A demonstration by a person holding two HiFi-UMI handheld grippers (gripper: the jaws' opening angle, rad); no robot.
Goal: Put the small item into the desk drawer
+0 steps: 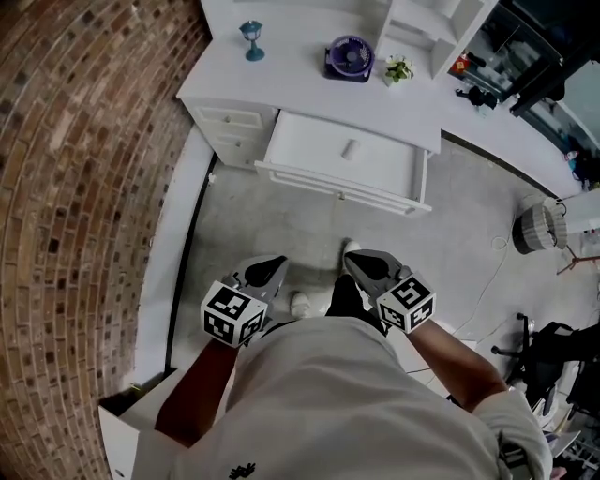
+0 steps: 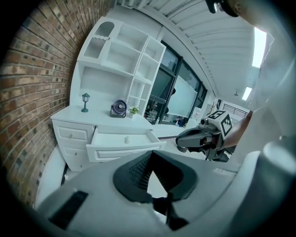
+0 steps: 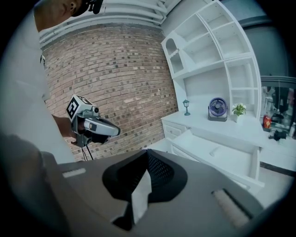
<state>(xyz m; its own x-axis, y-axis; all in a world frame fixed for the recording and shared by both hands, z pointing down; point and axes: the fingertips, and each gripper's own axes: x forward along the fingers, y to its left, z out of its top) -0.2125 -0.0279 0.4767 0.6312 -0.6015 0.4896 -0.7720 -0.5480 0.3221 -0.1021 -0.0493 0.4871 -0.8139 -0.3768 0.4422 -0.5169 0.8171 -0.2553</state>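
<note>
left gripper (image 1: 273, 265) sits low at the person's left side, in front of the torso, jaws pressed together with nothing between them; its own view shows the two dark pads meeting at the tips. it is well apart from the desk (image 1: 291, 70) and points roughly toward it. a brick wall (image 1: 84, 187) curves along the far left. on the desk top, from left to right, stand a small blue lamp (image 1: 251, 40), a purple fan (image 1: 350, 58) and a little potted plant (image 1: 398, 69), with white shelves (image 1: 427, 28) rising behind the plant. below the top the drawer (image 1: 337, 192) is pulled wide out, and the small item (image 1: 350, 150), a pale short cylinder, lies on the drawer's floor near its middle, clear of the walls. a smaller shut drawer (image 1: 234, 120) is to the left of the open one. right gripper (image 1: 356, 261) is level with the left one, near it but not touching, on the person's right side; its jaws are also closed on each other and carry nothing. between the grippers a white shoe (image 1: 302, 303) shows on the grey floor (image 1: 272, 230).
</note>
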